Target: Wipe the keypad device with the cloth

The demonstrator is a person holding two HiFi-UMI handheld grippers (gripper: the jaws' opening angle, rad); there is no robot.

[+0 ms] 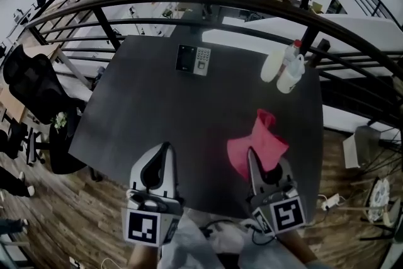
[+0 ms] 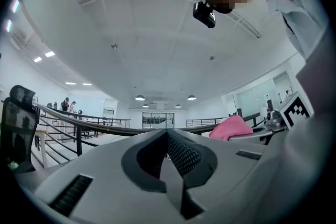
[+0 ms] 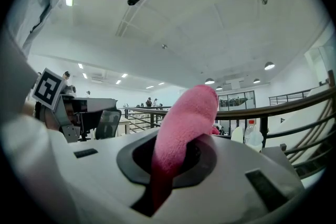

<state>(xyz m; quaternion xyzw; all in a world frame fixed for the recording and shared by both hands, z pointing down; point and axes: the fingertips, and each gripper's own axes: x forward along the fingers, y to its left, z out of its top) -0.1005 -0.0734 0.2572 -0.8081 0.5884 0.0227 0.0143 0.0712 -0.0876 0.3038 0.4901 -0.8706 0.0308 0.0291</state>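
The keypad device (image 1: 192, 60), black and silver, lies flat at the far middle of the dark table (image 1: 157, 123). A pink cloth (image 1: 257, 143) sticks up from my right gripper (image 1: 252, 157), which is shut on it near the table's front right; in the right gripper view the cloth (image 3: 181, 134) rises from between the closed jaws. My left gripper (image 1: 165, 151) rests at the front left, shut with nothing in it; its jaws meet in the left gripper view (image 2: 168, 136). Both grippers are far short of the keypad.
Two white bottles (image 1: 283, 67), one with a red cap, stand at the table's far right corner. A dark railing (image 1: 189, 0) curves behind the table. A black office chair (image 1: 34, 82) stands to the left, on the wood floor.
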